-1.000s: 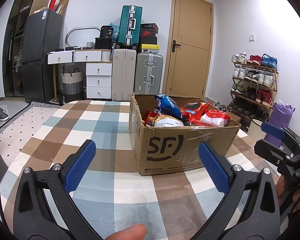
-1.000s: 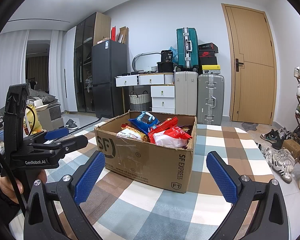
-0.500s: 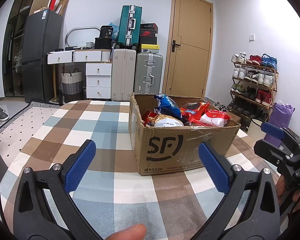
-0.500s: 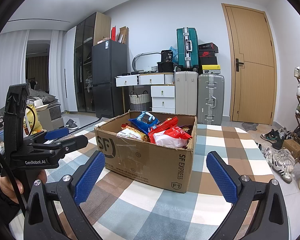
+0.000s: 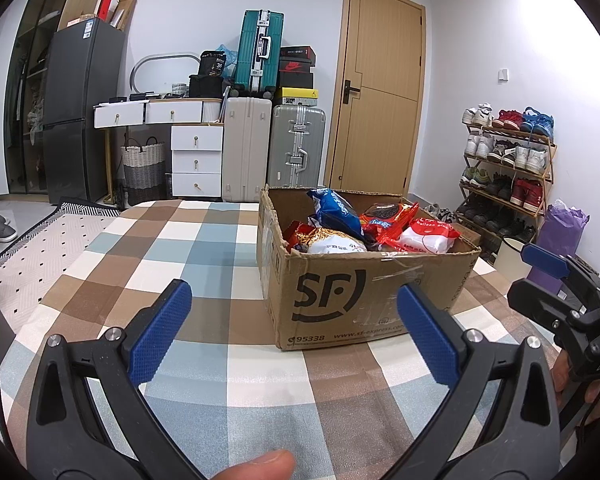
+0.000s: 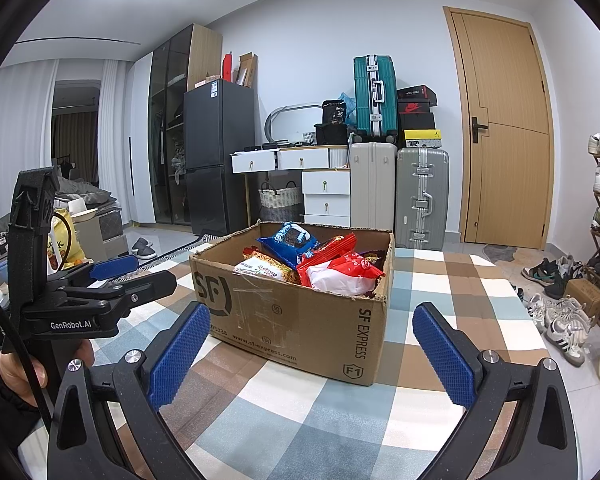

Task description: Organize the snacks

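Checked cloth [image 5: 204,240] in brown, blue and cream covers the work surface, with a bedroom-like clutter behind it. Far wall: wooden door [image 5: 380,96], a teal suitcase [image 5: 259,50] stacked above a beige suitcase [image 5: 246,148] and a silver suitcase [image 5: 298,146], white drawers [image 5: 196,160], a dark fridge [image 5: 78,108]. Shoe rack [image 5: 508,160] at right, full of sneakers.

Cardboard box [image 5: 364,300] marked "SF" sits on the cloth, right of centre in the left wrist view, centre in the right wrist view [image 6: 296,316]. Flaps open. Snack packets are heaped inside and stand above the rim: a blue packet [image 5: 334,210] leaning toward the far left, a red packet [image 5: 388,216] beside it, a red-and-white bag [image 5: 428,236] at the right, a yellow-and-white bag [image 5: 334,242] at the near left.

Left gripper [image 5: 294,336]: jaws spread wide, nothing between the blue pads, hovering over the cloth on the near side of the box, apart from it. A fingertip shows at the bottom edge of that view.

Right gripper [image 6: 312,354]: jaws likewise wide and holding nothing, pointed at the box's near corner, not touching. The left gripper shows in this view at far left, gripped by a hand [image 6: 18,372].
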The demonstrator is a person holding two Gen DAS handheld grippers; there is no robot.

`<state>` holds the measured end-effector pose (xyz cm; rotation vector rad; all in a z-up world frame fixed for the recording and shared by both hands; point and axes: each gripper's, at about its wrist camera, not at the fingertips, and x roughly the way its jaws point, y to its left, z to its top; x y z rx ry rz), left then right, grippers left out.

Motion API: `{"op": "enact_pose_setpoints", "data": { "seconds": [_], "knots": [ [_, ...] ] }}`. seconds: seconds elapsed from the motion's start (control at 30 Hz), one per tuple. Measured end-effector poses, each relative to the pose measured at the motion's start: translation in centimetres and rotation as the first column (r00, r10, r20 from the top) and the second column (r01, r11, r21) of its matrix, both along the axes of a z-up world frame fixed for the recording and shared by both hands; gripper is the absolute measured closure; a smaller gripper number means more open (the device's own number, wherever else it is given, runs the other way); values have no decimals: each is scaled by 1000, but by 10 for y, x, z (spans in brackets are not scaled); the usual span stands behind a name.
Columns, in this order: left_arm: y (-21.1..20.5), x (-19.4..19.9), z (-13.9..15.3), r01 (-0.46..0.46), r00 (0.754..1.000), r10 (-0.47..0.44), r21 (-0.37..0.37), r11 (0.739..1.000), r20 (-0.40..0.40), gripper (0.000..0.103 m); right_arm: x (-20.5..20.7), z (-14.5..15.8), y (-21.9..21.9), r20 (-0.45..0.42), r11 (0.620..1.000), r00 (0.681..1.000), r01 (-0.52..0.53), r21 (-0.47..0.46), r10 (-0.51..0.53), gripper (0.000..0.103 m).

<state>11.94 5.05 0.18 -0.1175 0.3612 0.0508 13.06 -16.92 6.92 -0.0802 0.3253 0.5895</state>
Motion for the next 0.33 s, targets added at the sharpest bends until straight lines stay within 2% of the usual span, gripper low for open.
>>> {"op": "enact_pose_setpoints", "data": {
  "seconds": [0.33],
  "knots": [
    [-1,2,-2,10,1000,-10,-3,1000,4,1,0,0,0,0,1000,1000,1,0,-1,0]
  ]
}}
